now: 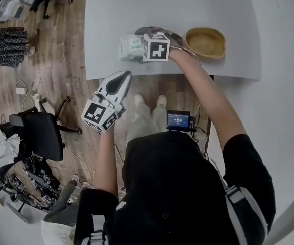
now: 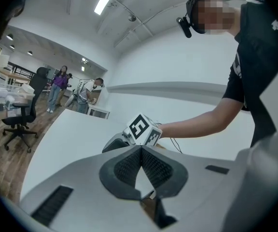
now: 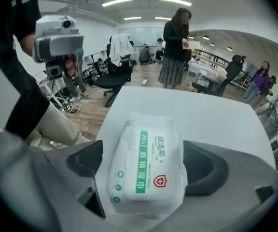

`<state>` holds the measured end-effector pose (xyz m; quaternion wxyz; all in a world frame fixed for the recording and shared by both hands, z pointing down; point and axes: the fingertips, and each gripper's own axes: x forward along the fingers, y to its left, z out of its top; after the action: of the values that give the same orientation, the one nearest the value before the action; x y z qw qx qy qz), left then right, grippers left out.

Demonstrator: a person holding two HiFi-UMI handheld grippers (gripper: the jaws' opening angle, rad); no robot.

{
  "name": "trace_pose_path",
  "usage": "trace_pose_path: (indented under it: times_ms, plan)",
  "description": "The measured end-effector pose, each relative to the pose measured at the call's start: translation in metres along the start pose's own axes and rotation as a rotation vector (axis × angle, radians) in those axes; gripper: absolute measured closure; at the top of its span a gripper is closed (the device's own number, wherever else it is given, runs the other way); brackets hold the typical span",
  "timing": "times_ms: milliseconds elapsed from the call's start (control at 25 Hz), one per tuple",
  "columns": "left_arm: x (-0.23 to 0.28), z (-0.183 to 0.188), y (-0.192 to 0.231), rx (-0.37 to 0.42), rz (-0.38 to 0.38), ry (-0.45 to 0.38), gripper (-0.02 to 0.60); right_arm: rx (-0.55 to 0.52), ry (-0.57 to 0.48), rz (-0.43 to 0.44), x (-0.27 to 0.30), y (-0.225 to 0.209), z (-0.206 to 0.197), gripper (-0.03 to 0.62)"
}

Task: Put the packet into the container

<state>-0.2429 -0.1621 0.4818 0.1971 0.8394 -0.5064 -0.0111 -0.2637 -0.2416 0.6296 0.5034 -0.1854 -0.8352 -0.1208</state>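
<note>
Right gripper view: the packet (image 3: 148, 170) of wet wipes is seen lying flat on the white table (image 3: 216, 115), framed by the right tool (image 3: 145, 166), whose jaws are spread wide to either side of it, apparently so that the pack can be taken across its width; no firm squeeze is visible yet. From the head view, the packet is placed near the table's front edge, with the container (image 1: 205, 42), a tan bowl, standing just to its right and judged a short carry away. The left tool (image 1: 117, 83) is held off the table edge, jaws together on nothing, seemingly kept clear.
</note>
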Motion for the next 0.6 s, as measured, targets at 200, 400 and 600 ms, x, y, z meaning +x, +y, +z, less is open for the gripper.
trace_pose_path:
  times_ms: [200,400,600]
  plan:
    - [-0.006,0.001,0.005,-0.009,0.007,-0.002,0.574,-0.016,0.126,-0.027,0.028,-0.011,-0.020,0.105]
    - [-0.010,0.001,0.007,-0.010,0.011,-0.012,0.574,-0.018,0.201,-0.035,0.033,-0.015,-0.027,0.151]
    - [-0.014,-0.001,0.007,-0.021,0.016,-0.004,0.574,-0.005,0.186,-0.053,0.027,-0.014,-0.023,0.241]
